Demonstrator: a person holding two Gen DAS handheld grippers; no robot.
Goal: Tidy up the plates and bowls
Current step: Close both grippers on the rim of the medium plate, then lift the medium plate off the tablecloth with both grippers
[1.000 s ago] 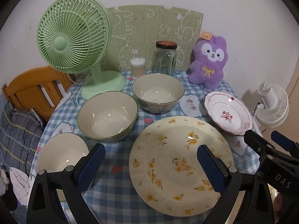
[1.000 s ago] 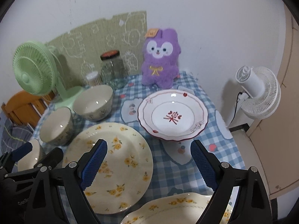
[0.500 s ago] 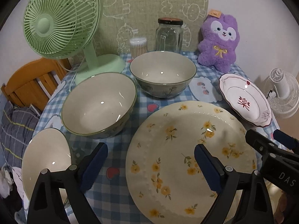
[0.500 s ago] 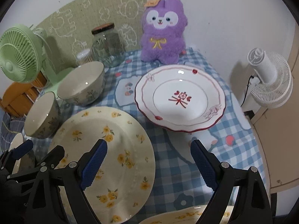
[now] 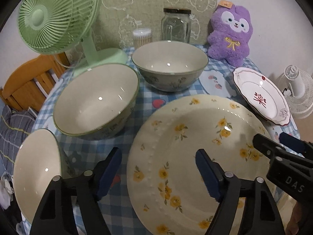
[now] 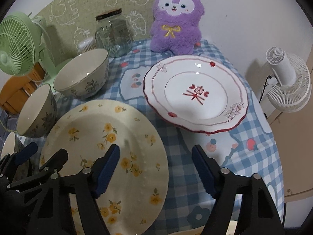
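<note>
A large cream plate with yellow flowers (image 5: 195,146) lies on the checked table; it also shows in the right wrist view (image 6: 109,148). Three cream bowls stand to its left: a near one (image 5: 37,170), a middle one (image 5: 95,99) and a far one (image 5: 168,64). A white plate with red trim (image 6: 195,96) lies to the right. My left gripper (image 5: 158,168) is open, low over the flower plate's left edge. My right gripper (image 6: 154,166) is open, over the flower plate's right edge, in front of the red-trim plate.
A green fan (image 5: 58,15), a cotton-swab tub (image 5: 142,37), a glass jar (image 5: 176,27) and a purple plush (image 5: 232,33) line the back. A white fan (image 6: 287,80) stands off the table's right side. A wooden chair (image 5: 29,80) is at left.
Both grippers have moved forward and lower toward the table. The plates and bowls look larger and have not moved.
</note>
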